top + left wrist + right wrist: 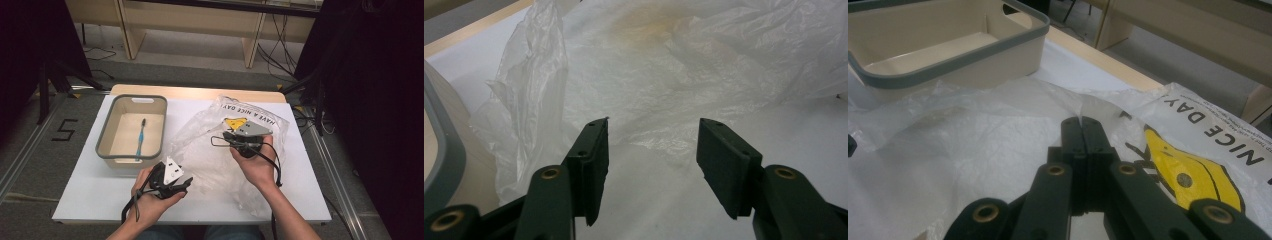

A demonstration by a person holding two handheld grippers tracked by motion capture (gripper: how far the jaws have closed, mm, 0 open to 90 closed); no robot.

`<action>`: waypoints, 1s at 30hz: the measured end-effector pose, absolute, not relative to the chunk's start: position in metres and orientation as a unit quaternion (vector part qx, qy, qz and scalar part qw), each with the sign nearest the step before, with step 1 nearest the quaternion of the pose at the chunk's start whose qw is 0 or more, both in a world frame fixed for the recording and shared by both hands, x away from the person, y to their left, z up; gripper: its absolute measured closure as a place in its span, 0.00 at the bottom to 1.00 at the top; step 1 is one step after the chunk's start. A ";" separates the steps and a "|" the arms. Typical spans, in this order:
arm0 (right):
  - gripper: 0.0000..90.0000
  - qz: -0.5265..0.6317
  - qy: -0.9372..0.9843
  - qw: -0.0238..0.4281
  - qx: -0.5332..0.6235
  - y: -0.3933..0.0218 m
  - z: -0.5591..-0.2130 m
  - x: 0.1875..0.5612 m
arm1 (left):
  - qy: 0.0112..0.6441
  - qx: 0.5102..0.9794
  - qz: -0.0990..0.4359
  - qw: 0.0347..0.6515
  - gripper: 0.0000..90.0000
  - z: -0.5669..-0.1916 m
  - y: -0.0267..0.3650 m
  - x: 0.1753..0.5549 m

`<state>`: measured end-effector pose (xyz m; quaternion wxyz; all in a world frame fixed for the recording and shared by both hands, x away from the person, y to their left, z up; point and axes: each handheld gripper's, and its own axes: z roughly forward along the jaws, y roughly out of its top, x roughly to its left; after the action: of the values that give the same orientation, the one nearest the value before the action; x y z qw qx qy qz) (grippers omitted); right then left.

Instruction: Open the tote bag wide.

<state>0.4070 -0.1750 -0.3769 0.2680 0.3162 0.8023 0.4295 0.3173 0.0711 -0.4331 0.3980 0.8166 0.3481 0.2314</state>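
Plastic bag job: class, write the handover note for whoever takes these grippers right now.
Left gripper: open, nothing between its jaws, at the plastic bag's crumpled edge.
Right gripper: shut, apparently pinching the bag's film.
Things: bag on the table; toothbrush lying in the bin beside it.
Done: one grip on the bag.
Left: probably a second grip with the left gripper.

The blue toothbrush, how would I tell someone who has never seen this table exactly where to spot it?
Start at the white table and find the cream plastic bin with a grey rim on its left half, beside the crumpled clear plastic bag. The thin blue toothbrush lies lengthwise on the bin's floor, dark bristles at the far end. It is the one blue thing, and it lies alone in the bin.
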 end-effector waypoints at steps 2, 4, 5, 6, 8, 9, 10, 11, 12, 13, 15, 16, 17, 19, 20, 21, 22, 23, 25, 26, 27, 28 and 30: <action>1.00 0.433 0.799 0.269 0.319 -0.175 -0.375 0.408 | 0.348 0.817 0.231 0.398 0.49 -0.433 0.072 0.317; 1.00 0.436 0.797 0.268 0.321 -0.175 -0.373 0.409 | 0.349 0.814 0.233 0.401 0.49 -0.432 0.072 0.317; 1.00 0.438 0.796 0.268 0.320 -0.175 -0.372 0.410 | 0.350 0.813 0.235 0.403 0.48 -0.431 0.073 0.317; 1.00 0.440 0.795 0.268 0.321 -0.175 -0.371 0.410 | 0.348 0.814 0.235 0.401 0.48 -0.430 0.074 0.317; 1.00 0.441 0.793 0.269 0.323 -0.175 -0.370 0.411 | 0.348 0.812 0.237 0.404 0.47 -0.429 0.075 0.317; 1.00 0.442 0.792 0.269 0.323 -0.175 -0.369 0.411 | 0.348 0.812 0.236 0.405 0.47 -0.428 0.076 0.317; 1.00 0.443 0.792 0.269 0.324 -0.175 -0.369 0.411 | 0.348 0.811 0.236 0.407 0.47 -0.428 0.076 0.317; 1.00 0.444 0.791 0.269 0.324 -0.175 -0.369 0.412 | 0.349 0.811 0.233 0.407 0.46 -0.426 0.077 0.317; 1.00 0.444 0.791 0.269 0.324 -0.175 -0.369 0.412 | 0.347 0.811 0.234 0.408 0.45 -0.425 0.079 0.317; 1.00 0.445 0.790 0.269 0.325 -0.175 -0.369 0.412 | 0.349 0.810 0.233 0.409 0.44 -0.424 0.080 0.317; 1.00 0.446 0.790 0.268 0.326 -0.175 -0.368 0.413 | 0.348 0.810 0.234 0.410 0.43 -0.421 0.083 0.317; 1.00 0.446 0.790 0.268 0.326 -0.176 -0.368 0.413 | 0.347 0.809 0.234 0.413 0.42 -0.420 0.084 0.317; 1.00 0.445 0.790 0.269 0.325 -0.176 -0.368 0.413 | 0.347 0.808 0.233 0.415 0.41 -0.419 0.085 0.317; 1.00 0.446 0.789 0.268 0.326 -0.175 -0.368 0.414 | 0.344 0.809 0.233 0.416 0.39 -0.417 0.087 0.317; 1.00 0.446 0.790 0.269 0.324 -0.175 -0.369 0.414 | 0.342 0.810 0.234 0.415 0.39 -0.415 0.089 0.318; 1.00 0.446 0.790 0.269 0.324 -0.176 -0.369 0.414 | 0.345 0.807 0.233 0.419 0.39 -0.414 0.090 0.318; 1.00 0.446 0.790 0.268 0.325 -0.176 -0.369 0.414 | 0.345 0.806 0.233 0.420 0.38 -0.413 0.091 0.318; 1.00 0.445 0.791 0.267 0.325 -0.176 -0.369 0.414 | 0.346 0.806 0.232 0.420 0.38 -0.412 0.093 0.318; 1.00 0.443 0.792 0.267 0.324 -0.176 -0.369 0.414 | 0.347 0.805 0.232 0.422 0.38 -0.410 0.097 0.319; 1.00 0.442 0.793 0.266 0.324 -0.176 -0.369 0.414 | 0.348 0.804 0.232 0.423 0.37 -0.408 0.098 0.319; 1.00 0.442 0.793 0.265 0.324 -0.175 -0.370 0.414 | 0.348 0.803 0.232 0.424 0.37 -0.407 0.100 0.320; 1.00 0.442 0.794 0.266 0.322 -0.175 -0.370 0.414 | 0.349 0.801 0.234 0.426 0.36 -0.406 0.101 0.320; 1.00 0.442 0.794 0.266 0.322 -0.174 -0.370 0.414 | 0.350 0.800 0.235 0.428 0.35 -0.404 0.103 0.320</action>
<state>0.4142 -0.1743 -0.3702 0.2656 0.3217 0.7943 0.4417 0.3202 0.1032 -0.4042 0.4279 0.7996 0.3500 0.2347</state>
